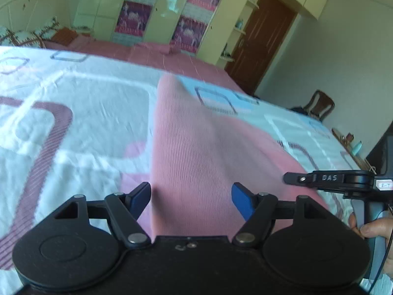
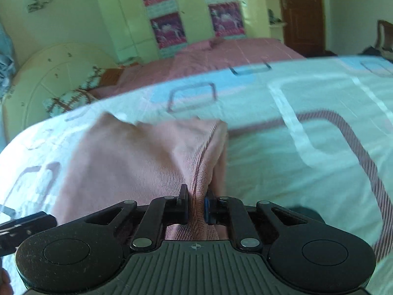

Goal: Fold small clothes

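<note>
Right tongs [image 2: 196, 205] pinching a ridge of the pink ribbed garment [image 2: 137, 162], fabric bunching up between the pads. Garment lying on a bed with a white patterned bedspread [image 2: 282, 152], its far edge rumpled. Tip of the left tongs [image 2: 32, 221] showing at the lower left edge, just beside the garment. Pink second bed [image 2: 221, 54] and yellow wardrobe [image 2: 118, 12] sitting behind

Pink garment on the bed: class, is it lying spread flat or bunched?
Bunched: the pink garment shows a ridged fold where the right gripper pinches it; elsewhere it lies fairly flat.
</note>
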{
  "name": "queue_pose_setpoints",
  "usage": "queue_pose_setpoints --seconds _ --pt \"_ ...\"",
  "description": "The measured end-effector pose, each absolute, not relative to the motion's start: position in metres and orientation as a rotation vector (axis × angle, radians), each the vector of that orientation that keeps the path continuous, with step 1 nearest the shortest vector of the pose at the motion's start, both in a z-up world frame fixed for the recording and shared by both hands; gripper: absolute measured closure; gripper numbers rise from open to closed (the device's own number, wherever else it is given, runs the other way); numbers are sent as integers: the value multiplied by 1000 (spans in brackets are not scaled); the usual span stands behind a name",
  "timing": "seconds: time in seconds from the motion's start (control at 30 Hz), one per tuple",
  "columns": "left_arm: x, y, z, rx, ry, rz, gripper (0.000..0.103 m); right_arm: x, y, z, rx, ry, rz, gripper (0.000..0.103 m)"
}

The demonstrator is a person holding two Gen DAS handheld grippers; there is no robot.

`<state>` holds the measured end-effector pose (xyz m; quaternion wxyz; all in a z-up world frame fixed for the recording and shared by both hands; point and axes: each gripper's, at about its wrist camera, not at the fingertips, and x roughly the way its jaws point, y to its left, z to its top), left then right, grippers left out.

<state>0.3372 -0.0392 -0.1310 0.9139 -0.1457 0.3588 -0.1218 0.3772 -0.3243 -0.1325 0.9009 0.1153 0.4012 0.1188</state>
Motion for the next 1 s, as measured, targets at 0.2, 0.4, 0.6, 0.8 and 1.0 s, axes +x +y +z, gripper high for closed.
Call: queue_pose_setpoints --seconds 0.2,0.4,0.6,0.8,1.0 --pt "341 -37 -157 -337 811 -217 31 379 -340 -142 383 894 299 85" --pt "342 -36 -157 -341 812 -218 31 345 -364 -125 413 899 310 74" --pt "341 -40 -157 -318 807 -220 31 316 -356 -132 316 921 272 75" --pt "342 -42 -151 -317 823 -222 31 322 -365 -144 337 968 224 83" --pt "357 -23 -132 -417 786 -212 30 332 -368 -118 364 867 251 49"
